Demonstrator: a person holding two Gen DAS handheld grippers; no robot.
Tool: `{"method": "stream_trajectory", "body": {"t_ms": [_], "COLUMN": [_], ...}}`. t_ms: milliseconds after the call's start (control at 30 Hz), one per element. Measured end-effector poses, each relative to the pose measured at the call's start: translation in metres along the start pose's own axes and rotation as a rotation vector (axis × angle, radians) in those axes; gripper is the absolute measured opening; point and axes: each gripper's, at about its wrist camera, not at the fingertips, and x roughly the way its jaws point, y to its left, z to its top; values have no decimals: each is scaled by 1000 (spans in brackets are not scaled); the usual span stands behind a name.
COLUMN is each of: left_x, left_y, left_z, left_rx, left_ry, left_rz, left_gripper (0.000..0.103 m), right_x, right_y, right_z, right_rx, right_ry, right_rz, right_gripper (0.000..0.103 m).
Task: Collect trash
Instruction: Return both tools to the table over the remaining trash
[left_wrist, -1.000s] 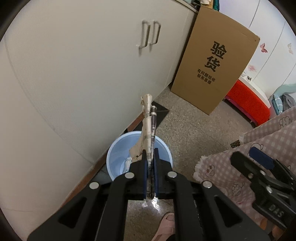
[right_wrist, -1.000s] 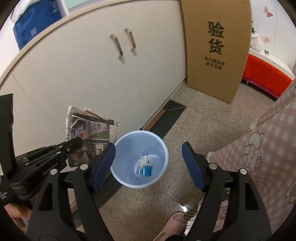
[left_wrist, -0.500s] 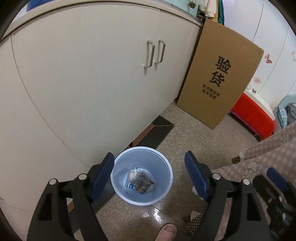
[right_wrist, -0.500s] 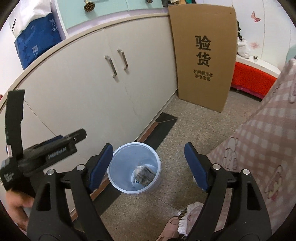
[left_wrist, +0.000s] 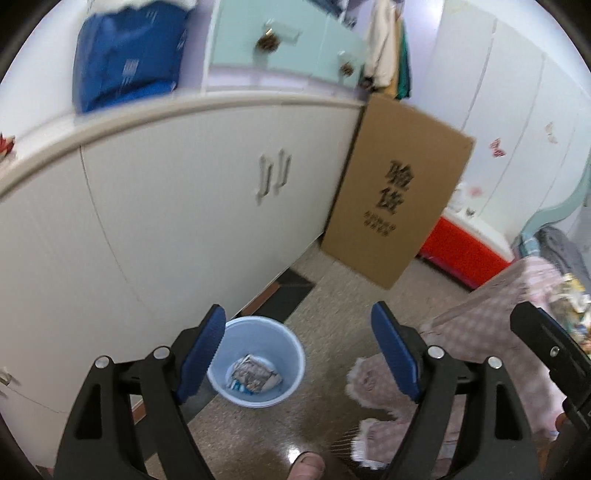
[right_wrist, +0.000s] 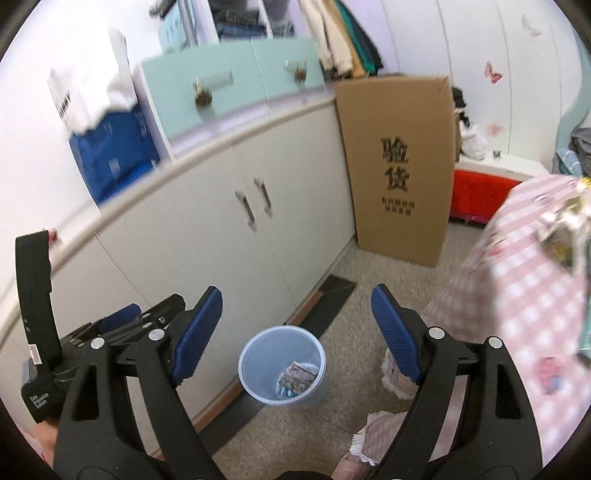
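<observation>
A light blue trash bin (left_wrist: 291, 380) stands on the floor by the white cabinet; it also shows in the right wrist view (right_wrist: 251, 373). Crumpled newspaper (left_wrist: 255, 376) lies inside it, also seen in the right wrist view (right_wrist: 297, 376). My left gripper (left_wrist: 297, 354) is open and empty, well above the bin. My right gripper (right_wrist: 297, 332) is open and empty, also high above the bin. The left gripper shows at the left of the right wrist view (right_wrist: 122, 328). Colourful wrappers (right_wrist: 565, 236) lie on the pink checked tablecloth (right_wrist: 517, 288).
A white cabinet (left_wrist: 184, 221) runs along the left. A tall cardboard box (left_wrist: 399, 192) leans at its far end, with a red stool (left_wrist: 465, 254) behind. The cloth-covered table (left_wrist: 517, 295) fills the right. My foot (left_wrist: 306, 467) is near the bin.
The left gripper opened and dropped the newspaper into the bin. Both grippers then rose and pulled back, so the bin looks smaller and the countertop comes into view.
</observation>
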Motion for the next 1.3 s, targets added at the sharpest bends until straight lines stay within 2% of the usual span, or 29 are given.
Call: {"method": "stream_trajectory", "body": {"t_ms": [167,267,367,633,667,867,967,1067,1200,1233,1300], "left_x": [-38,-48,-53,-52,-48,-17,2,21,35,36,39], "left_y": [-53,-95,-139,-250,-260,-312,-327,-341,-349,-352,-358], "left_z": [1,-4,-11,-39,-40,-48,-45,-43,-42,-41,-40], "left_rx": [61,107,146,285,291,343,348,356,353,352,365], "left_ry": [-38,-23,-3,66,80,160,196,216,205,209,206], "left_rz": [-110,-205,-274,-425,-435,-477,-474,-448,-441,-454,-455], "left_gripper": [80,81,82,82,82,82,82,82,82,80,69], "right_x": [-56,-87,-121,-191,-200,-233,-240,-238,-224,-219,-214], "right_y": [-24,-51,-90,-206,-225,-305,-345,-363,-377,-380,-382], "right_z": [11,15,15,-4,-8,-27,-38,-42,-41,-40,-39], "right_rx": [22,45,78,170,184,271,318,331,329,325,328], "right_ry": [-68,-103,-125,-115,-108,-82,-47,-22,26,37,51], "right_rz": [-47,-92,-166,-399,-451,-580,-643,-660,-668,-672,-677], "right_gripper": [84,85,87,89,89,89,89,89,89,89,89]}}
